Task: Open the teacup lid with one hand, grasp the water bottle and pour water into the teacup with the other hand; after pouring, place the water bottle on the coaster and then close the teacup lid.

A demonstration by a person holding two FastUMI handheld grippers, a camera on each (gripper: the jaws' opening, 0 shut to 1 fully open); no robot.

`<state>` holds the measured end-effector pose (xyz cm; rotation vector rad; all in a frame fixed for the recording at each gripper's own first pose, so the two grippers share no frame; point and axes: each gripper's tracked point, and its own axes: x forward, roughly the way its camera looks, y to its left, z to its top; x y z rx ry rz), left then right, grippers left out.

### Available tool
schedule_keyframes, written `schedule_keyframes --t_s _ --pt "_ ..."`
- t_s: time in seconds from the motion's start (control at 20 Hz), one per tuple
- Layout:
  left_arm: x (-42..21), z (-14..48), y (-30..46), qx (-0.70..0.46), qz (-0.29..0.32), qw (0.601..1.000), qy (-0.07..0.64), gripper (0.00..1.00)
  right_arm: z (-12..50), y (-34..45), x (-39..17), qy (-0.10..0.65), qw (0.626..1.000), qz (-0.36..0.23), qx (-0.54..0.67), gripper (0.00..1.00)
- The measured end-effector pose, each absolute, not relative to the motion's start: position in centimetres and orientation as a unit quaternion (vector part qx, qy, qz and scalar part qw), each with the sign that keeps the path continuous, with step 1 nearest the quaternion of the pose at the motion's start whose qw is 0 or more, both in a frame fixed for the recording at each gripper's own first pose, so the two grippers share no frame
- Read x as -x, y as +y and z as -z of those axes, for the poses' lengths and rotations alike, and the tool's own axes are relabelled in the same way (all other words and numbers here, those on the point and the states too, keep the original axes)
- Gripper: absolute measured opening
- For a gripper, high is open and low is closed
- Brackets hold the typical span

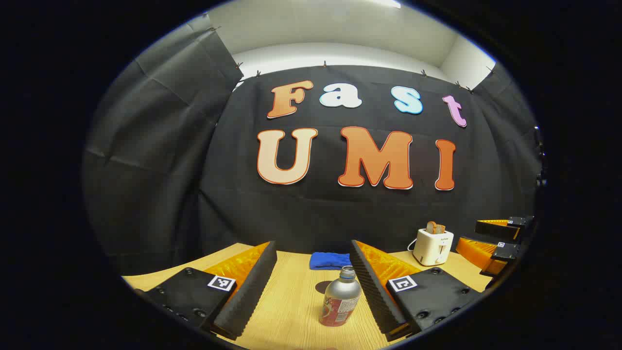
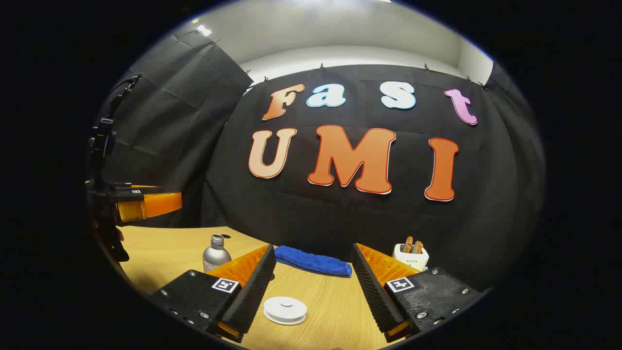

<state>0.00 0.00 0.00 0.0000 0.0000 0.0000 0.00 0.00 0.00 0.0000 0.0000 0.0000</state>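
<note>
Water bottle (image 1: 341,297), a small silver metal one with a red label and a screw neck, stands upright on the light wooden table (image 1: 291,311) in the left gripper view, between the widely spread fingers of the left gripper (image 1: 311,289) and closer to the finger on the view's right, touching neither as far as can be seen. Behind the bottle lies a folded blue cloth (image 1: 329,260); right of the bottle and farther back stands a white toaster (image 1: 433,247) holding bread slices, and beyond that the right gripper (image 1: 493,240) shows at the edge. In the right gripper view, the right gripper (image 2: 313,287) is also spread wide and holds nothing; a round white lid-like disc (image 2: 285,309) lies on the table between its fingers. The bottle (image 2: 215,254) stands left of that disc and farther back, the cloth (image 2: 313,261) behind it, the toaster (image 2: 411,255) to the right. The left gripper (image 2: 141,204) hangs above the table, up and left of the bottle.
</note>
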Motion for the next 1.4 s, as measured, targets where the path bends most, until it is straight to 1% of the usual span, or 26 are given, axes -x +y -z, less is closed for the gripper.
schedule_keyframes --t_s 0.05,0.1,0.15,0.25,0.3,0.35,0.4,0.45,0.5,0.6,0.65,0.75,0.9,0.95,1.0,1.35,1.4 --pt "0.1 0.0 -0.1 0.0 0.0 1.0 0.0 0.99 0.1 0.0 -0.1 0.001 1.0 -0.001 0.001 0.92" --pt "0.0 0.1 -0.1 -0.001 0.0 1.0 0.001 0.97 0.1 0.1 -0.1 0.0 1.0 -0.002 0.001 0.92" --pt "0.0 0.1 0.0 -0.003 -0.001 1.0 0.0 0.97 0.1 0.2 -0.1 0.001 1.0 -0.003 0.001 0.95" --pt "0.0 0.0 0.1 -0.007 -0.004 1.0 0.0 0.98 0.2 0.2 -0.1 0.002 1.0 -0.003 0.002 0.94" --pt "0.1 0.1 0.0 -0.009 -0.003 1.0 -0.001 0.98 0.2 0.3 0.0 0.002 1.0 -0.005 0.002 0.92" --pt "0.0 0.1 -0.1 -0.011 -0.002 1.0 -0.001 0.98 0.2 0.3 -0.1 0.002 1.0 -0.005 0.002 0.92" --pt "0.0 0.0 -0.3 -0.013 -0.001 1.0 -0.002 0.98 0.3 0.3 -0.1 0.002 1.0 -0.005 0.002 0.94" --pt "0.0 0.0 -0.3 -0.016 0.0 1.0 -0.003 0.98 0.3 0.4 -0.1 0.003 1.0 -0.008 0.001 0.92" --pt "0.0 -0.2 -0.3 -0.017 0.0 1.0 -0.005 0.99 0.4 0.5 -0.2 0.005 1.0 -0.009 0.003 0.94" --pt "0.1 -0.2 -0.2 -0.022 -0.001 1.0 -0.007 0.97 0.8 0.3 -0.1 0.009 1.0 -0.007 0.005 0.95" --pt "0.1 -0.1 -0.1 -0.023 -0.002 1.0 -0.007 0.99 0.9 0.2 -0.2 0.011 1.0 -0.007 0.005 0.95" --pt "0.1 0.0 0.0 -0.022 -0.003 1.0 -0.005 0.97 1.1 -0.1 -0.2 0.013 1.0 -0.003 0.004 0.94" --pt "0.1 0.2 0.1 -0.022 -0.003 1.0 -0.004 0.97 1.2 -0.4 -0.4 0.015 1.0 0.0 0.008 0.94" --pt "0.1 0.2 0.1 -0.022 -0.004 1.0 -0.003 0.99 1.3 -0.4 -0.4 0.016 1.0 0.001 0.007 0.95" --pt "0.1 0.4 0.2 -0.022 -0.004 1.0 -0.003 0.97 1.7 -0.4 -0.4 0.021 1.0 0.0 0.006 0.95" --pt "0.2 1.6 0.1 -0.038 -0.001 0.999 0.004 0.97 5.5 1.3 -1.5 0.063 0.998 -0.018 0.009 0.95" --pt "0.2 1.7 0.2 -0.041 -0.001 0.999 0.004 1.0 6.3 1.5 -1.8 0.073 0.997 -0.023 0.009 0.95"
